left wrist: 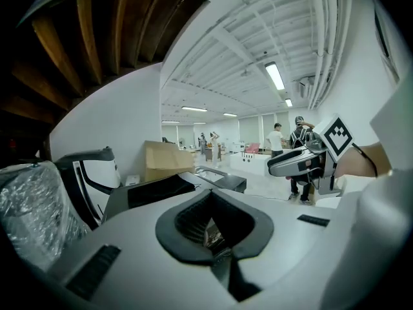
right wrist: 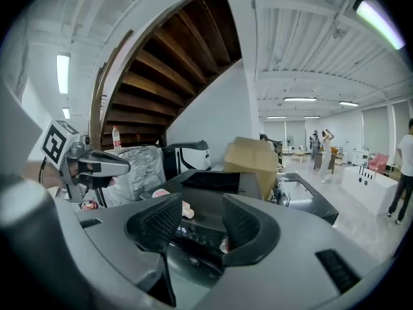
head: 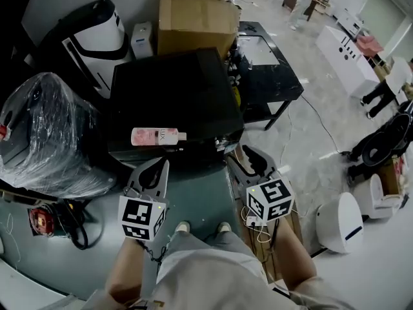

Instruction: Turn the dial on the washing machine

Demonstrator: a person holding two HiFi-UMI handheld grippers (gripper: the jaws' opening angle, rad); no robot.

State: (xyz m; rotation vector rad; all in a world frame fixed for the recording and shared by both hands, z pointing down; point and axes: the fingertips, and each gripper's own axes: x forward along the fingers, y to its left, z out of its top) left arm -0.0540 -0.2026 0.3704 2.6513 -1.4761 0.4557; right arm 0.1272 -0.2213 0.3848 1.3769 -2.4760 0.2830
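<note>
Grey-green polished flooring (head: 200, 202) is being stood on, and nearest the camera two grippers are being held out side by side above it. The left gripper (head: 162, 165) is being held with its jaws pressed together and nothing between them. The right gripper (head: 251, 155) is being held with its jaws well apart, gripping nothing. Through their gap, in the right gripper view, a dark control strip with lit digits (right wrist: 184, 231) is being framed. That strip is being carried on the front edge of the black box-shaped washing machine (head: 174, 89), which is being faced close in front of both grippers. Its dial cannot be told apart on the strip. A pink plastic bottle (head: 158, 136) is being borne on its side on the machine's lid. To the left, a bulky object wrapped in clear plastic film (head: 45, 134) is being shown beside the machine. Behind the machine a brown cardboard box (head: 197, 21) is being stored, and to the right a black bench (head: 268, 86) is being shown.
</note>
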